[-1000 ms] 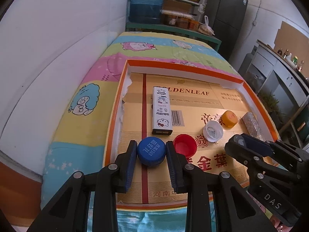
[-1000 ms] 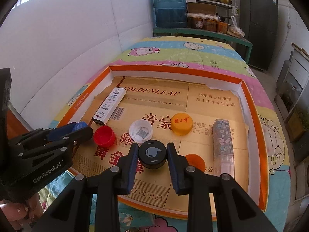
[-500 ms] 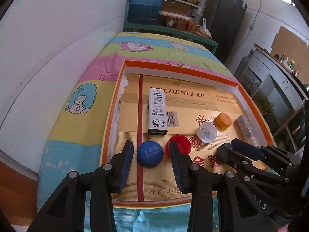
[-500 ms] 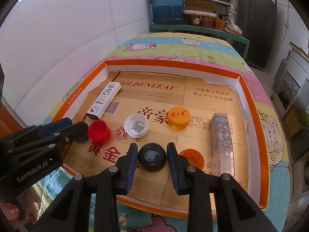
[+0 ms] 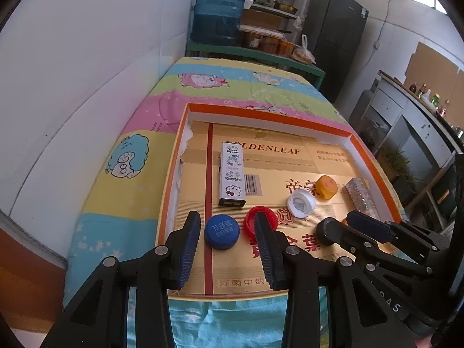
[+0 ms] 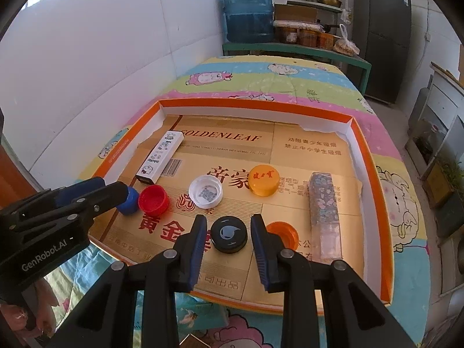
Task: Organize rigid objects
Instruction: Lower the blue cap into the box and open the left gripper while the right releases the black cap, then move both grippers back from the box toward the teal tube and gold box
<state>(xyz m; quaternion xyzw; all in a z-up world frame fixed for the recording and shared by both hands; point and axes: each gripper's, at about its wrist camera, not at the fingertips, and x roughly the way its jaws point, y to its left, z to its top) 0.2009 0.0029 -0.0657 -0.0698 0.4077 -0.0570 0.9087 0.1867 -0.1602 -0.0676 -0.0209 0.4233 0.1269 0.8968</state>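
A shallow orange-rimmed cardboard tray (image 5: pixel 319 117) (image 6: pixel 261 107) holds several bottle caps and two small boxes. My left gripper (image 5: pixel 227 233) is open, its fingers either side of a blue cap (image 5: pixel 221 231) that lies on the tray floor. A red cap (image 5: pixel 261 219) sits just behind its right finger. My right gripper (image 6: pixel 229 233) is open around a black cap (image 6: pixel 229 234) lying on the floor. An orange cap (image 6: pixel 282 233) lies just right of it. A white cap (image 6: pixel 205 193), a yellow cap (image 6: pixel 264 179), a white cartoon box (image 5: pixel 231 174) and a speckled box (image 6: pixel 324 214) lie further in.
The tray lies on a bed with a pastel cartoon sheet (image 6: pixel 275 72). A white tiled wall (image 5: pixel 87 72) runs along the left. A blue water jug (image 6: pixel 248 14) and shelves stand behind the bed, with a dark fridge (image 6: pixel 382 34) and cabinets to the right.
Both grippers have opened and let go of their caps. The blue cap and the black cap now lie loose on the tray floor, and both grippers have drawn back a little.
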